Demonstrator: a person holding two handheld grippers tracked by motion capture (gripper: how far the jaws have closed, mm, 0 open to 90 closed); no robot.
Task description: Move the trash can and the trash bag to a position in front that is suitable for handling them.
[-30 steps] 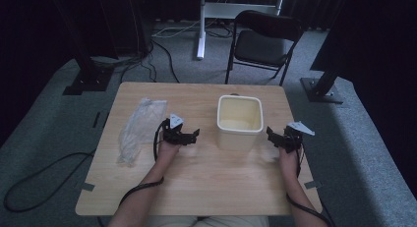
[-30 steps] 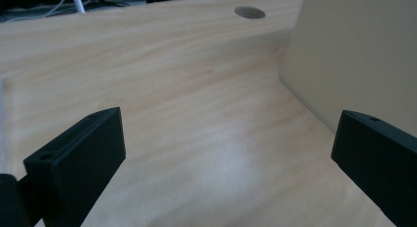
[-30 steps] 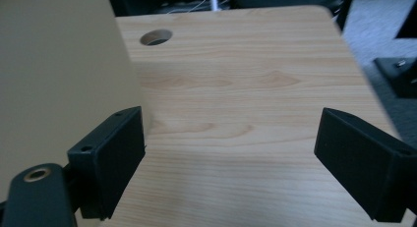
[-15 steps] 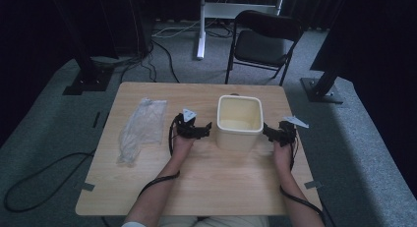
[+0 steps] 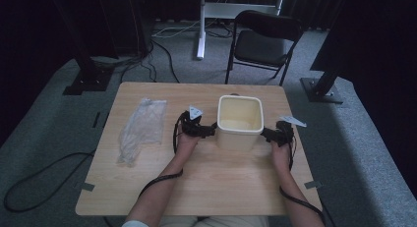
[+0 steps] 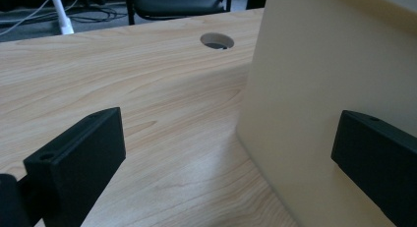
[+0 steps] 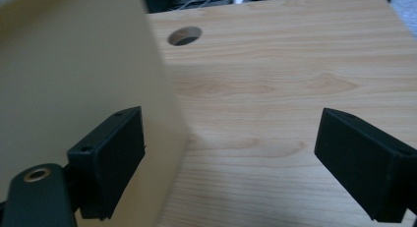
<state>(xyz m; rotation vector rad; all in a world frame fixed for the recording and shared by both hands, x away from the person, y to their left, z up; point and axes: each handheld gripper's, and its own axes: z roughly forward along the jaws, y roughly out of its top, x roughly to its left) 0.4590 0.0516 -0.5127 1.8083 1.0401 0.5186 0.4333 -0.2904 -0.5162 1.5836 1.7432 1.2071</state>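
Starting at the left of the high view: a crumpled clear plastic bag [image 5: 141, 127] lies flat on the wooden table [image 5: 196, 187], well apart from the action. No print or label can be read on it from up here.

Next along, the left gripper [image 5: 210, 131] sits just beside the left wall of the cream tub [image 5: 239, 121], which stands upright near the middle of the table, toward its far edge. From above the jaws are too small to judge. The left gripper view settles it: jaws spread wide, released, nothing between them but table [image 6: 162, 128], and the tub's wall [image 6: 319, 89] rises close in front of the right-hand jaw. Touching or a hair apart, hard to say. That view also picks out a round cable hole [image 6: 217, 40] in the tabletop beyond.

On the tub's other side, the right gripper [image 5: 268, 134] is just beside the right wall. Its own view shows jaws likewise wide and released, the tub [image 7: 74, 70] looming blurred behind the left-hand jaw, the same hole [image 7: 184, 35] farther off.

The tub's walls are plain cream, with no brand or writing in any view. Behind the table, the high view shows a black folding chair [image 5: 263, 40].
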